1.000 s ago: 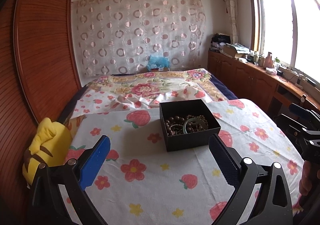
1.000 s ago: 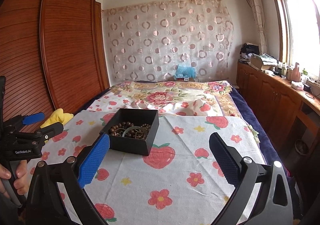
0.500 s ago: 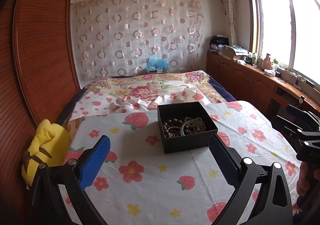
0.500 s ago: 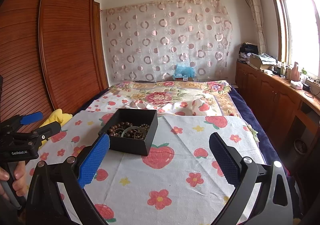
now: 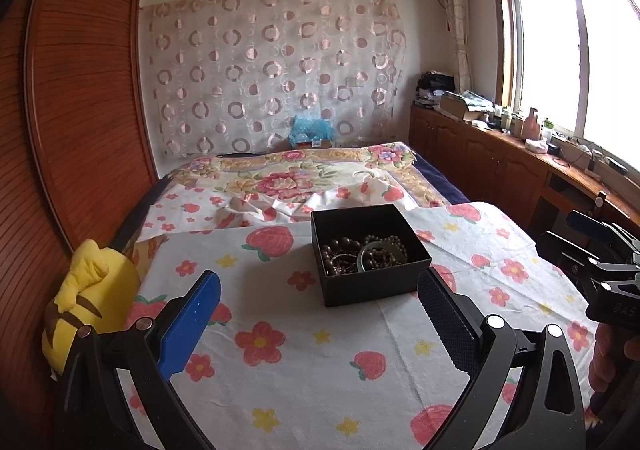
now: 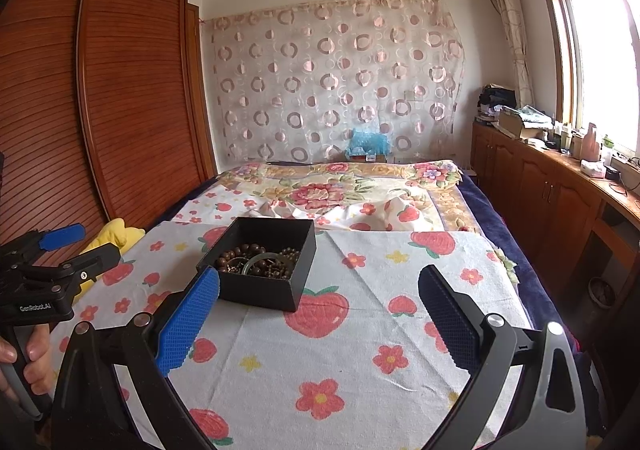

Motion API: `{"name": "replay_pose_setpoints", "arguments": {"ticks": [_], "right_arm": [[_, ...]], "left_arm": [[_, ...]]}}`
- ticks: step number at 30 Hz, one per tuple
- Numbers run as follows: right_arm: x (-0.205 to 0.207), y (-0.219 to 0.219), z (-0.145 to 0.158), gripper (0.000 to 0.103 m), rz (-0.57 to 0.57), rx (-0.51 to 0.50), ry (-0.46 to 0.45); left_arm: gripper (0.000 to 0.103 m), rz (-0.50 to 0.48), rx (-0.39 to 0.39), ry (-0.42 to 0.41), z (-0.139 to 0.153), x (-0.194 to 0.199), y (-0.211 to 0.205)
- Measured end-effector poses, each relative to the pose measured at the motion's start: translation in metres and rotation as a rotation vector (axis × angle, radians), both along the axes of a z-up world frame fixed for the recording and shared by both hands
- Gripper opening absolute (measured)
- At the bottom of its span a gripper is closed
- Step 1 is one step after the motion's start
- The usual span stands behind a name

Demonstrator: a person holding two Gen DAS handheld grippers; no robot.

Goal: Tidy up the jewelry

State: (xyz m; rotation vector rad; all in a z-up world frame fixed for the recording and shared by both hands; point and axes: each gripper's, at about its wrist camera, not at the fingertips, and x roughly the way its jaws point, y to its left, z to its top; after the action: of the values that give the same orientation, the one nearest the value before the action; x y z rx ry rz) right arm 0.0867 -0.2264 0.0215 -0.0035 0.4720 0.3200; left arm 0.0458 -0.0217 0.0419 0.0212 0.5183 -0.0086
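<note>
A black open box [image 5: 372, 286] stands on the flowered bed sheet [image 5: 304, 370]. It holds dark bead bracelets [image 5: 344, 254] and a pale green bangle [image 5: 378, 250]. In the right wrist view the box [image 6: 260, 290] sits left of centre with the beads [image 6: 244, 254] inside. My left gripper [image 5: 320, 306] is open and empty, just short of the box. My right gripper [image 6: 320, 310] is open and empty, with the box by its left finger. Each gripper shows at the edge of the other's view: the right one [image 5: 600, 250] and the left one [image 6: 60, 246].
A yellow plush toy [image 5: 92, 298] lies at the bed's left edge against the wooden wardrobe [image 5: 80, 109]. A wooden cabinet with clutter [image 5: 500, 153] runs along the right under the window. A folded floral quilt [image 5: 296, 177] lies behind the box.
Both views have tilted slightly upward, so the box sits a little lower in the left view. Both grippers stay open and empty.
</note>
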Motion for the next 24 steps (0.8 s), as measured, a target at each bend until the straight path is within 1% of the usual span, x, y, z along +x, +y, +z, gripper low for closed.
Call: {"name": "replay_pose_setpoints", "arguments": {"ticks": [24], "right_arm": [[0.0002, 0.0001, 0.0019, 0.1, -0.001, 0.005, 0.001]], "left_arm": [[0.095, 0.001, 0.001, -0.009, 0.0028, -0.0003, -0.0058]]}}
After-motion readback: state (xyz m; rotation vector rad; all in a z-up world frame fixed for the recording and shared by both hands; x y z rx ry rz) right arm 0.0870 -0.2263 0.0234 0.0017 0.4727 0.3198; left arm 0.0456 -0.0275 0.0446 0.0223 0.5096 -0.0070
